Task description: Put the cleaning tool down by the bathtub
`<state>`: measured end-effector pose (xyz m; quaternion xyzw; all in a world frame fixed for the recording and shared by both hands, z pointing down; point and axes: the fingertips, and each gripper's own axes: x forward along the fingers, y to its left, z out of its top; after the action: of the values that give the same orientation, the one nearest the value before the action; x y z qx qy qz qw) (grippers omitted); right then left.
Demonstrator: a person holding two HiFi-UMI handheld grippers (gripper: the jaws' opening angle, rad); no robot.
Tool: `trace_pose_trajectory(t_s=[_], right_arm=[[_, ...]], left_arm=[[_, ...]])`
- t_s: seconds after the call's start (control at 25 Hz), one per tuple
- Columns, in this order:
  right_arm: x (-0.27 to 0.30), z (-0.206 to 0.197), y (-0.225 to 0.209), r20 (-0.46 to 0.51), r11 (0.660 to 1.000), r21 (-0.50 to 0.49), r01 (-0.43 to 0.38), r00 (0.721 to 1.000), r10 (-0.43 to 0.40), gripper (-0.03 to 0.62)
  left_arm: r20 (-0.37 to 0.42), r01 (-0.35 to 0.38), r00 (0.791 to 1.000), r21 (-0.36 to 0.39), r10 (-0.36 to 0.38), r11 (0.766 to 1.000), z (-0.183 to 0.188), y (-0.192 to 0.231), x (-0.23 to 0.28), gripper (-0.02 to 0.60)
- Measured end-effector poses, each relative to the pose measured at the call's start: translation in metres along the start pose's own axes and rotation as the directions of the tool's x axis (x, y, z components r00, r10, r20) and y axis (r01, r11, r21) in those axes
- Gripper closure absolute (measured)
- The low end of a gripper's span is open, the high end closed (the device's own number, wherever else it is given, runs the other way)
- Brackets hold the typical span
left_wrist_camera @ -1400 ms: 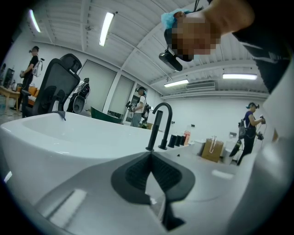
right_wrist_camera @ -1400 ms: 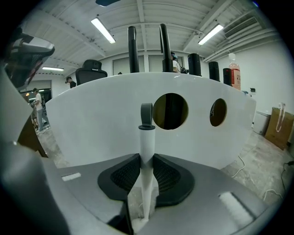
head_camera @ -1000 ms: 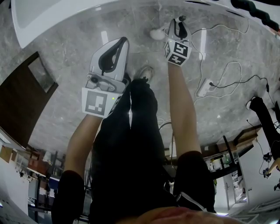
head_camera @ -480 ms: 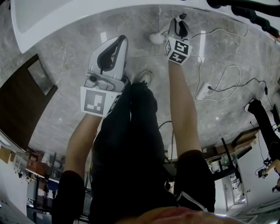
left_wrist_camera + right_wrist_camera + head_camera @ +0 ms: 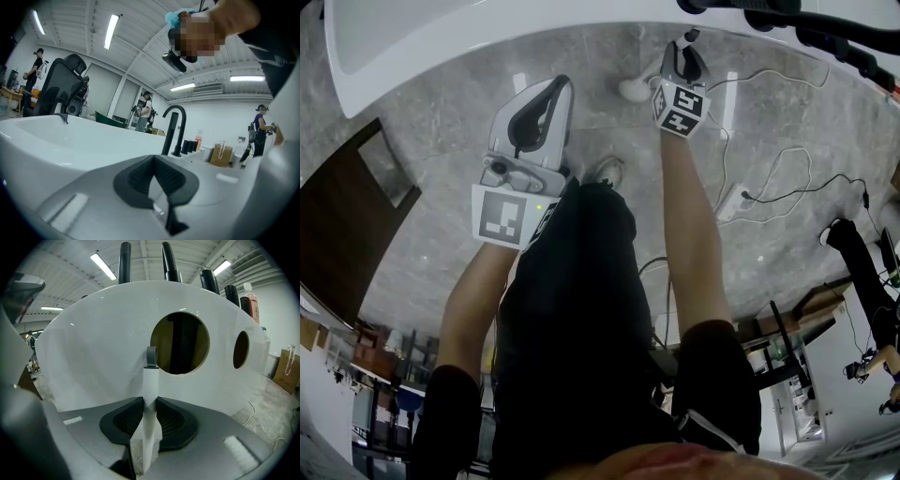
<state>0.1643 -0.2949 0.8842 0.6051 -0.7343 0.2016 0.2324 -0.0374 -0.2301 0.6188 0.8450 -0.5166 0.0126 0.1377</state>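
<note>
**Student:** As the head view looks steeply down on both forearms, which gripper carries the cleaning tool?

**Instructor:** The right gripper. Its jaws are clamped on the tool's white handle. The handle runs out between the dark ribbed pads and ends in a small grey hanging loop. The tool's working end is out of sight.

**Student:** Where does the tool sit relative to the bathtub?

**Instructor:** It is held in the air, off the floor, with the handle pointing at the tub's white outer wall. That wall has two round holes, and the loop overlaps the edge of the larger hole. Whether the loop touches the wall cannot be told.

**Student:** And the left gripper?

**Instructor:** Its jaws meet at the tips with nothing between them. It faces across the tub's rim toward a black tap on the far side.

**Student:** What lies below?

**Instructor:** There is a grey marbled floor. The person's black-trousered legs stand between the two arms, and a shoe shows near the left gripper. A white power strip with trailing cables lies to the right of the right arm.
</note>
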Motion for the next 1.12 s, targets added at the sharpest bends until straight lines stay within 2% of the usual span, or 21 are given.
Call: trace_pose_trajectory(t_s=[0.56, 0.84, 1.12], right_arm=[[0.005, 0.002, -0.002, -0.003, 1.0, 0.016, 0.002, 1.0, -0.002, 0.499], [0.004, 0.004, 0.0, -0.005, 1.0, 0.01, -0.005, 1.0, 0.005, 0.451], [-0.005, 0.014, 0.003, 0.006, 1.0, 0.002, 0.003, 1.0, -0.003, 0.442]], left_arm=[[0.005, -0.001, 1.0, -0.009, 0.001, 1.0, -0.001, 0.006, -0.005, 0.574], [0.019, -0.003, 1.0, -0.01, 0.003, 1.0, 0.003, 0.006, -0.011, 0.574], [0.012, -0.005, 1.0, -0.015, 0.005, 1.0, 0.007, 0.006, -0.024, 0.574]])
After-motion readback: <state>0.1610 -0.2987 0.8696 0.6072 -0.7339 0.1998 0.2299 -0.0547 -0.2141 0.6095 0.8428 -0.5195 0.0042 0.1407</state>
